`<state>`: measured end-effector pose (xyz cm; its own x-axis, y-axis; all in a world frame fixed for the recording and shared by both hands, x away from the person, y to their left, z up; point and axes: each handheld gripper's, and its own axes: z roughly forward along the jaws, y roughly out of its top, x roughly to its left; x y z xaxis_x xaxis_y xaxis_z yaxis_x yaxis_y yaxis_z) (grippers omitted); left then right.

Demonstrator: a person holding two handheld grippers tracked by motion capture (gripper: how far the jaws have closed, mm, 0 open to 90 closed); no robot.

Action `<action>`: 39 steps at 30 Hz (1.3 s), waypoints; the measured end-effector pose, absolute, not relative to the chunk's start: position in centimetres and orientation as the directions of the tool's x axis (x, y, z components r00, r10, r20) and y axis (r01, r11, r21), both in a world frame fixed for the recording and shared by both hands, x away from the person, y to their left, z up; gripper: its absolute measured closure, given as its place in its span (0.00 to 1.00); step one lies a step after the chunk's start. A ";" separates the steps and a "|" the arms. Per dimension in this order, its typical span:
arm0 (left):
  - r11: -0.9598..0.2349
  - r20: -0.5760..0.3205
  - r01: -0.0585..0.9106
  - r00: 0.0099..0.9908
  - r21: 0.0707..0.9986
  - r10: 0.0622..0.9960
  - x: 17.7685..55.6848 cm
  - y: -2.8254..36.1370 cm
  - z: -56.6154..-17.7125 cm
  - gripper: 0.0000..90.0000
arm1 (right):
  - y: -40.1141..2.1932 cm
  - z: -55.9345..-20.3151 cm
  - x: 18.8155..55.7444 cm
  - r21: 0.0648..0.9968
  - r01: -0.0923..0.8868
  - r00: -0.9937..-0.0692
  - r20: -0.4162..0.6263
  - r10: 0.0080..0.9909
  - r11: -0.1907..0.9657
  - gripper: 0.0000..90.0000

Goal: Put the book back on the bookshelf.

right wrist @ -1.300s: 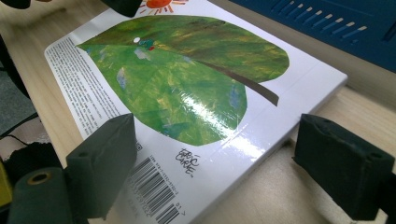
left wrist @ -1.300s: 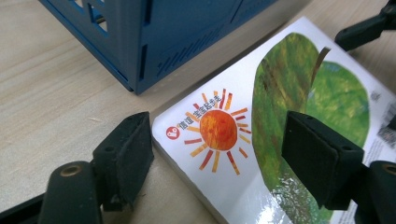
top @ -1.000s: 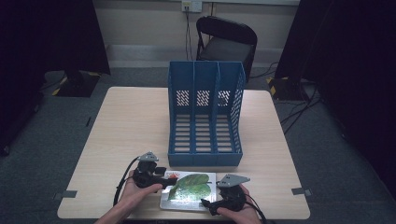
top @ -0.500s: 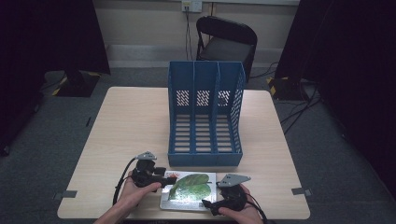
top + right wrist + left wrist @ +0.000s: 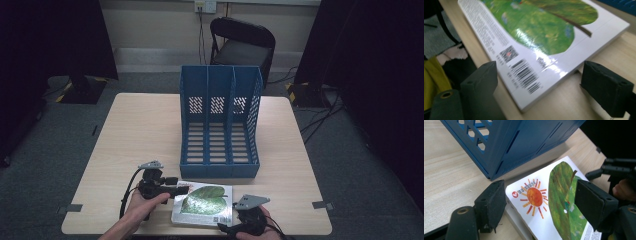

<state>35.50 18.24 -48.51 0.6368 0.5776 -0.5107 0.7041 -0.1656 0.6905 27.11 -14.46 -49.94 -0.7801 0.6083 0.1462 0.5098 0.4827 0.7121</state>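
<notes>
Right tool is sitting at the near tabletop edge, jaws standing wide apart, straddling the near right corner of the book without touching it. In the right gripper view that corner with the barcode is lying between the two black pads, gaps showing on both sides.

Book is lying flat on the tabletop, near edge, centre, green leaf cover facing up, just in front of the blue file rack.

Left tool is pointing across at the book's far left corner, jaws also apart. In the left gripper view the sun-printed corner is sitting between the pads; left pad is looking just beside the book's edge, contact can't be told, the other pad is hovering over the cover. Nothing gripped.

Rack is standing upright mid-tabletop, three compartments opening toward the person. A black folding chair is standing beyond the tabletop's far edge.
</notes>
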 end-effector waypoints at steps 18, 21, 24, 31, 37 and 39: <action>-0.122 -0.548 0.709 0.630 0.694 0.550 35.2 18.5 -48.1 0.23 | -13.4 -50.3 26.1 0.717 0.475 -0.764 0.050 0.643 0.510 0.09; -0.103 -0.576 0.723 0.620 0.683 0.532 35.1 18.7 -48.1 0.24 | -13.6 -50.3 26.2 0.722 0.495 -0.758 0.086 0.647 0.483 0.09; -0.109 -0.577 0.724 0.623 0.681 0.529 35.0 18.8 -48.2 0.25 | -13.6 -50.3 26.2 0.723 0.496 -0.757 0.089 0.647 0.481 0.09; -0.089 -0.609 0.741 0.608 0.665 0.509 35.0 19.1 -48.3 0.26 | -13.7 -50.2 26.2 0.725 0.504 -0.755 0.106 0.647 0.470 0.10; -0.115 -0.641 0.754 0.619 0.647 0.454 34.8 18.5 -48.4 0.35 | -14.2 -50.1 26.4 0.724 0.535 -0.738 0.150 0.657 0.436 0.15; -0.147 -0.620 0.743 0.636 0.653 0.459 34.7 17.9 -48.5 0.35 | -14.3 -50.1 26.4 0.725 0.534 -0.739 0.150 0.656 0.436 0.15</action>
<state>34.65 17.91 -48.49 0.6359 0.4594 -0.6201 0.7430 -0.1472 0.6529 26.43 -14.28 -50.09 -0.7395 0.6563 0.1496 0.5336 0.4361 0.7246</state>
